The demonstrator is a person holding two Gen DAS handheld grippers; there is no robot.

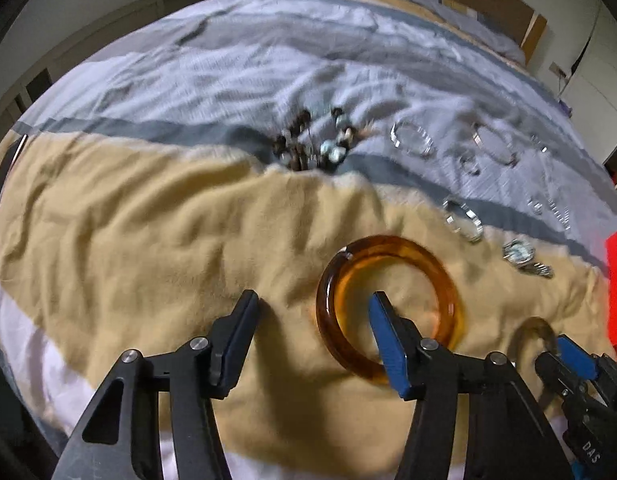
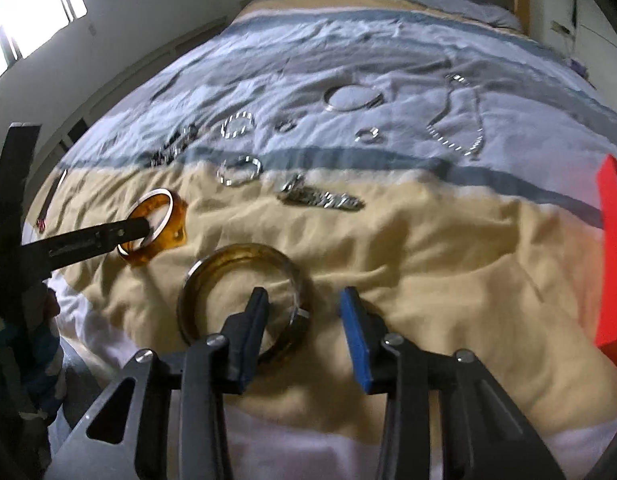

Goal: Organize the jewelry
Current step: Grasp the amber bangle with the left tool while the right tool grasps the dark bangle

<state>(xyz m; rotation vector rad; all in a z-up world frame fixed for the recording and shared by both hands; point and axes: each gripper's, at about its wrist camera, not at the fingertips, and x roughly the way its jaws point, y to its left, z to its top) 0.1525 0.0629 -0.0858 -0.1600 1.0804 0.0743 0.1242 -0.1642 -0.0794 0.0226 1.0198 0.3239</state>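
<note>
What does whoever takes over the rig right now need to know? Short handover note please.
Left gripper: jaws open, straddling the rim of the amber bangle, not gripping yet.
Right gripper: jaws open, straddling the rim of the darker brown bangle, not gripping yet.
Both bangles lie flat on the tan stripe of the bedspread.
Other jewelry is spread out beyond: watch, silver bracelets, chain necklace, beads.
Done: nothing lifted. Left: grip both bangles, then sort the rest.

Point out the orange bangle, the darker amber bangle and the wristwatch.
orange bangle (image 1: 328, 280): left wrist view, left side of its rim.
darker amber bangle (image 2: 212, 258): right wrist view, far-left rim.
wristwatch (image 2: 320, 199): right wrist view, middle of the metal band.
</note>
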